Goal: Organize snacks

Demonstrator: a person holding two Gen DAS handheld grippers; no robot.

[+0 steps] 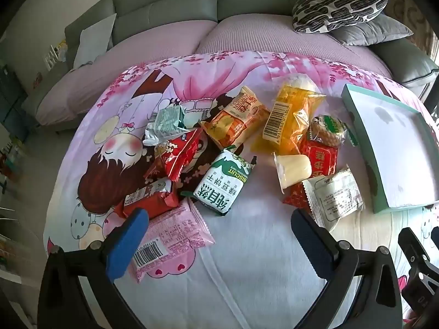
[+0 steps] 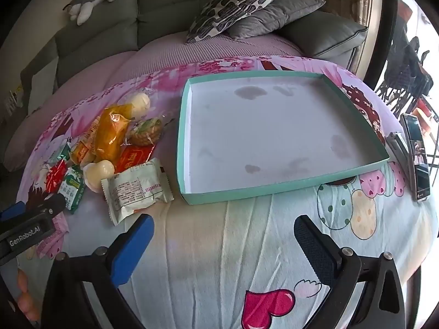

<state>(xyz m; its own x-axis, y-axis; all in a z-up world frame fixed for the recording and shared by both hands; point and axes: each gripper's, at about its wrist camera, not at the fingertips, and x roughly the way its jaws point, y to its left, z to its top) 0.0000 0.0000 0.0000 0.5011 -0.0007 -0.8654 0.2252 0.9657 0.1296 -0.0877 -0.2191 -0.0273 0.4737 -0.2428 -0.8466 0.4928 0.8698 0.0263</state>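
Observation:
Several wrapped snacks lie in a heap on the cartoon-print cloth: a green and white biscuit pack [image 1: 222, 182], a pink pack [image 1: 171, 237], red packs [image 1: 175, 153], an orange pack [image 1: 285, 115] and a white pack [image 1: 336, 197], which also shows in the right wrist view [image 2: 135, 189]. A shallow teal box [image 2: 182, 126] with a bare white floor stands to their right, also seen in the left wrist view [image 1: 356, 126]. My left gripper [image 1: 219, 233] is open and empty just before the heap. My right gripper [image 2: 223, 237] is open and empty in front of the box.
A phone [image 2: 418, 159] and a metal clip [image 2: 396, 145] lie right of the box. A grey sofa with a patterned cushion [image 2: 236, 2] and a grey cushion [image 2: 271, 13] stands behind the cloth-covered table. The left gripper's body [image 2: 30, 227] shows at the right view's left edge.

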